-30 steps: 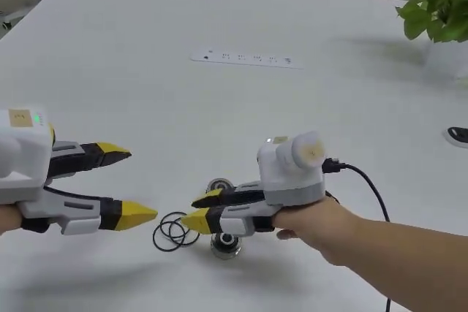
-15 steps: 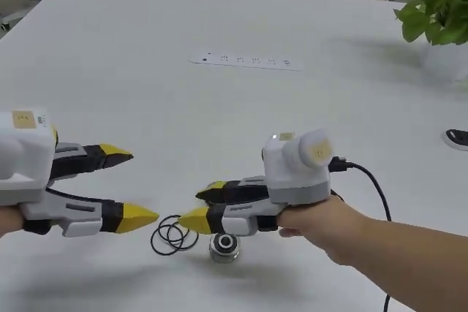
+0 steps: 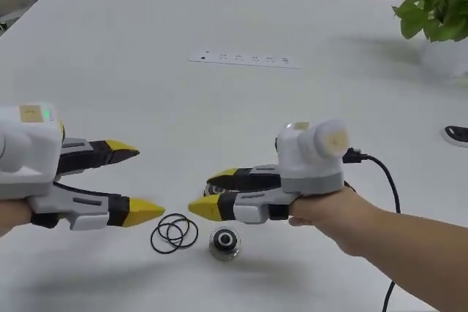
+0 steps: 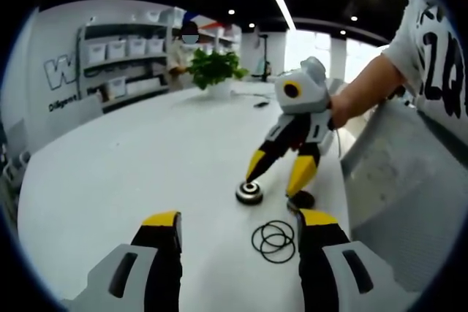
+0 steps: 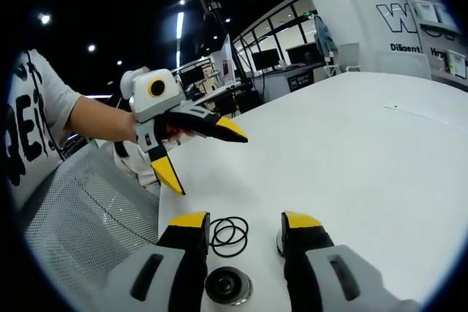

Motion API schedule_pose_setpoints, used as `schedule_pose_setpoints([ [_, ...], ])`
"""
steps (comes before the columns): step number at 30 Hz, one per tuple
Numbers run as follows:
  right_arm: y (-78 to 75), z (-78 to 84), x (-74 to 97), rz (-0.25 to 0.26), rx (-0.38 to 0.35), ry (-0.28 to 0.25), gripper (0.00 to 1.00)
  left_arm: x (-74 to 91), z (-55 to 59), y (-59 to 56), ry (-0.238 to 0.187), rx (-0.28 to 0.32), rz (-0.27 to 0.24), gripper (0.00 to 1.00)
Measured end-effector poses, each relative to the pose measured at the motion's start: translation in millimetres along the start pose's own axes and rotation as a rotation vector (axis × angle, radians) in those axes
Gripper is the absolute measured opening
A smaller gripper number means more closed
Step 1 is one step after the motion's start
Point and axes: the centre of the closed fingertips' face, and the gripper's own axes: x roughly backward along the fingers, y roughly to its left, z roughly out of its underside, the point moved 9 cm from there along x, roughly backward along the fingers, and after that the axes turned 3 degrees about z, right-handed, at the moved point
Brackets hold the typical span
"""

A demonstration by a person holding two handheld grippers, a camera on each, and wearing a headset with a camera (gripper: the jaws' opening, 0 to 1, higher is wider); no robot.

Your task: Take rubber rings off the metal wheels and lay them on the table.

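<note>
The left hand-held gripper [image 3: 144, 181] is being held above the tabletop [image 3: 219, 107] with its jaws spread wide and nothing between them. The right hand-held gripper [image 3: 203, 193] is being pointed towards it, jaws parted more narrowly and empty. The loose rubber rings [image 3: 174, 233] are lying on the tabletop just beneath the gap between the two sets of tips, and one metal wheel [image 3: 224, 242] is sitting beneath the right jaws.

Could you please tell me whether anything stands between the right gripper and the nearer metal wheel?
Nothing visible does. The metal wheel lies on the table, framed by the open jaws of the right gripper; the loose rubber rings lie beyond it, aside.
</note>
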Motion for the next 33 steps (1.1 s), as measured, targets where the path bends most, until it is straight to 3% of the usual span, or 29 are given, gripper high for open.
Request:
schedule_pose_setpoints([
  [33, -36.7, 2.2, 31.7, 0.134, -0.026, -0.046, 0.38, -30.1, -17.5, 6.9, -0.007, -0.039, 0.029, 0.63],
])
